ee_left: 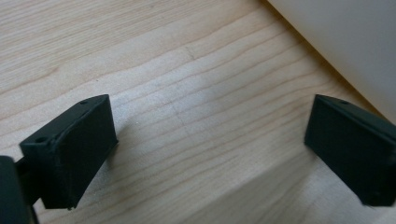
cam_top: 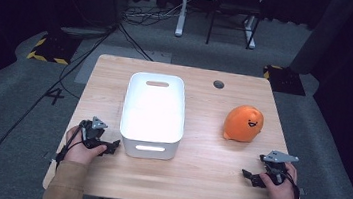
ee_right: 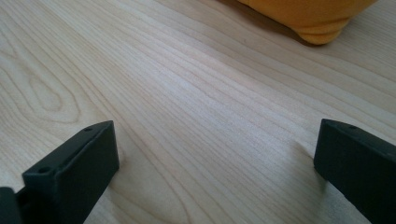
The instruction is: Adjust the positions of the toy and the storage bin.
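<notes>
A white plastic bin (cam_top: 149, 150) stands on the wooden table (cam_top: 205, 178), left of centre. An orange plush toy with a smiling face (cam_top: 243, 123) sits to its right. My left gripper (cam_top: 110, 147) rests near the table's front left, just beside the bin's front corner. In the left gripper view this gripper (ee_left: 210, 140) is open over bare wood, with the bin's wall (ee_left: 345, 42) at the upper right. My right gripper (cam_top: 252, 167) lies at the front right, below the toy. In the right gripper view it (ee_right: 215, 163) is open and empty, with the toy's edge (ee_right: 308, 14) ahead.
A round grommet hole (cam_top: 219, 84) sits near the table's far edge. Bare wood stretches between bin and toy and along the front edge. Beyond the table are grey carpet, cables and desk legs (cam_top: 178, 29).
</notes>
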`<state>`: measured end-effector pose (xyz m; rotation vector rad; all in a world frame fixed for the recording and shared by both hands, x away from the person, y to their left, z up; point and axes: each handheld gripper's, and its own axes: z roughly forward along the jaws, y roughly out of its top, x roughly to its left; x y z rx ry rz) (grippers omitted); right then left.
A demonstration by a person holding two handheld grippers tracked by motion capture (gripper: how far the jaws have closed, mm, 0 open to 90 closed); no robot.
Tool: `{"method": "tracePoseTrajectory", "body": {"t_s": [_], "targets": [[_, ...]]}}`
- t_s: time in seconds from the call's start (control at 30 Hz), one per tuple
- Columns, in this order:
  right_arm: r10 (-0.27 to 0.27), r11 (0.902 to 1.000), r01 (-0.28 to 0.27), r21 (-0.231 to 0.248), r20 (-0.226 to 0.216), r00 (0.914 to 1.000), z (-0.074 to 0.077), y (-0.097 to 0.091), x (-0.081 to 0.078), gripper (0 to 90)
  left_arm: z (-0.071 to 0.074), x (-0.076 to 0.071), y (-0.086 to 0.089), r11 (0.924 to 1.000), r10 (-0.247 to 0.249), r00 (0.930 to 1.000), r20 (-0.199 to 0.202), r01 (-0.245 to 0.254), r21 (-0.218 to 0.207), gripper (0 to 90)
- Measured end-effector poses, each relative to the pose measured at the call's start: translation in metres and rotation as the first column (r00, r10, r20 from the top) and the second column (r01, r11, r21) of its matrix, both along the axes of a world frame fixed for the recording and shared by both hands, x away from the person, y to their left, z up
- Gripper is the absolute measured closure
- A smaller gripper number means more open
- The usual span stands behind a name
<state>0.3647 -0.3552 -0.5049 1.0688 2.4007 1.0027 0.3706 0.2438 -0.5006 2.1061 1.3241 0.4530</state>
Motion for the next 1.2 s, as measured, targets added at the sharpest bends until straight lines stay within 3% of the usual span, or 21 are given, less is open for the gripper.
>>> {"method": "tracePoseTrajectory", "body": {"t_s": [0.03, 0.17, 0.23, 0.67, 0.83, 0.97, 1.2], "targets": [[-0.001, 1.0, 0.001, 0.001, 0.0, 1.0, 0.0, 0.0, 0.0, 0.1, 0.003, -0.001, 0.001, 1.0, -0.006, 1.0, -0.004, 0.006, 0.003, 19.7], [0.0, 1.0, 0.0, 0.0, 0.0, 1.0, 0.0, 0.0, 0.0, 0.1, 0.013, -0.005, 0.002, 0.9998, -0.008, 0.9996, -0.027, 0.009, 0.02, 15.5], [-0.001, 1.0, 0.001, 0.0, 0.0, 1.0, 0.0, 0.0, 0.0, 0.1, 0.019, -0.007, 0.003, 0.9999, -0.012, 0.999, -0.042, 0.012, 0.002, 22.0], [0.0, 1.0, 0.0, 0.0, 0.0, 1.0, 0.0, 0.0, 0.0, 0.1, 0.057, -0.023, 0.008, 0.9944, 0.008, 0.9999, -0.01, -0.009, -0.105, 23.1], [-0.001, 1.0, 0.001, 0.001, 0.0, 1.0, 0.0, 0.0, 0.0, 0.1, 0.069, -0.028, 0.009, 0.9791, 0.022, 0.9997, 0.008, -0.02, -0.203, 23.2], [0.0, 1.0, 0.0, 0.0, 0.0, 1.0, 0.0, 0.0, 0.0, 0.1, 0.076, -0.032, 0.008, 0.9811, 0.02, 0.9987, 0.048, -0.01, -0.193, 23.6], [0.001, 1.0, -0.001, -0.001, 0.0, 1.0, 0.0, 0.0, 0.0, 0.1, 0.089, -0.037, 0.007, 0.9728, 0.026, 0.9931, 0.114, 0.001, -0.231, 23.4]]}}
